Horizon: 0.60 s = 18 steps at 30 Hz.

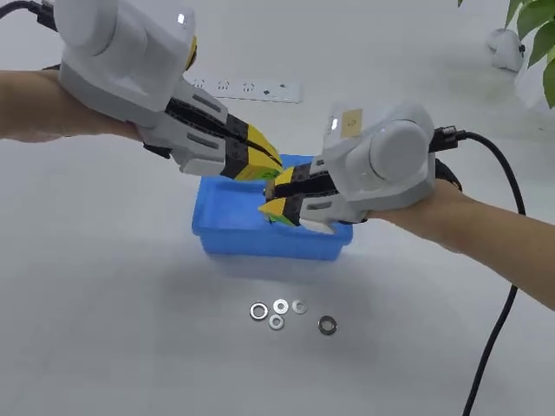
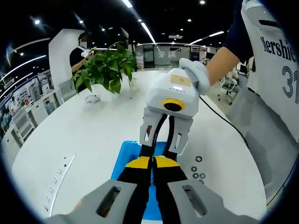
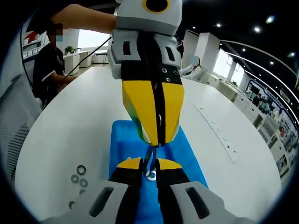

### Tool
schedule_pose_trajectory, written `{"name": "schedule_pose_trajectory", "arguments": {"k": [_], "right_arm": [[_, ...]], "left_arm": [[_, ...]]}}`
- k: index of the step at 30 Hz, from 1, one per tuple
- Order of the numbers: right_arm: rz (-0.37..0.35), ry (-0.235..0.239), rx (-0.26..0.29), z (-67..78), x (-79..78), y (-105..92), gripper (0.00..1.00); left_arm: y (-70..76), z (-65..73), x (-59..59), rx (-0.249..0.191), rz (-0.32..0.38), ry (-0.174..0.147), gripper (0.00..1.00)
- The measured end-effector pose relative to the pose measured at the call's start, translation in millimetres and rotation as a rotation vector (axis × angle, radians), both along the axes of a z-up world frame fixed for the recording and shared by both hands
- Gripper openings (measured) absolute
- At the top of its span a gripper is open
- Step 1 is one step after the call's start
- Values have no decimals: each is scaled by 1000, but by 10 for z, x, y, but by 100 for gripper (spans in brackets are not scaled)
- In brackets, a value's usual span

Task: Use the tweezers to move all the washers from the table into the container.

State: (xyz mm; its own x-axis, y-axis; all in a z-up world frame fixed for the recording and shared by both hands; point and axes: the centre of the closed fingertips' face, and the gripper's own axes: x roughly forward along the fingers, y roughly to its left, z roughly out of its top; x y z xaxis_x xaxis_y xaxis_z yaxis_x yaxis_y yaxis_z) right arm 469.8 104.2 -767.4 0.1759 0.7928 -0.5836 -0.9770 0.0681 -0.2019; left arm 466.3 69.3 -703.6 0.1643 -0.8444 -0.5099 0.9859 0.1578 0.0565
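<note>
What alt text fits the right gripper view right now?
The left gripper, reaching in from the top with jaws shut on tweezers, holds a washer over the blue container, just between the yellow tips of the right gripper. More washers lie on the white table at lower left.

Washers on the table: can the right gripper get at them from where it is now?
Probably yes. The washers lie uncovered on the table in front of the container; the right gripper hovers above the container, with nothing between.
</note>
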Motion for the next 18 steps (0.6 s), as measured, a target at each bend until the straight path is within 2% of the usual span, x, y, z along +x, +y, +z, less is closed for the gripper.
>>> {"name": "schedule_pose_trajectory", "arguments": {"k": [1, 5, 11, 18], "right_arm": [[-1, -2, -1, 9, -3, 0, 12], [5, -20, 2, 87, -17, 3, 12], [-4, -26, 22, 217, -28, 10, 13], [5, -49, 35, 373, -138, 10, 14]], "left_arm": [[8, 2, -8, 4, 2, 5, 5], [8, 83, -50, 7, -9, -30, 5], [13, 215, -102, 4, -22, -66, 5], [9, 356, -216, 3, -36, -87, 5]]}}
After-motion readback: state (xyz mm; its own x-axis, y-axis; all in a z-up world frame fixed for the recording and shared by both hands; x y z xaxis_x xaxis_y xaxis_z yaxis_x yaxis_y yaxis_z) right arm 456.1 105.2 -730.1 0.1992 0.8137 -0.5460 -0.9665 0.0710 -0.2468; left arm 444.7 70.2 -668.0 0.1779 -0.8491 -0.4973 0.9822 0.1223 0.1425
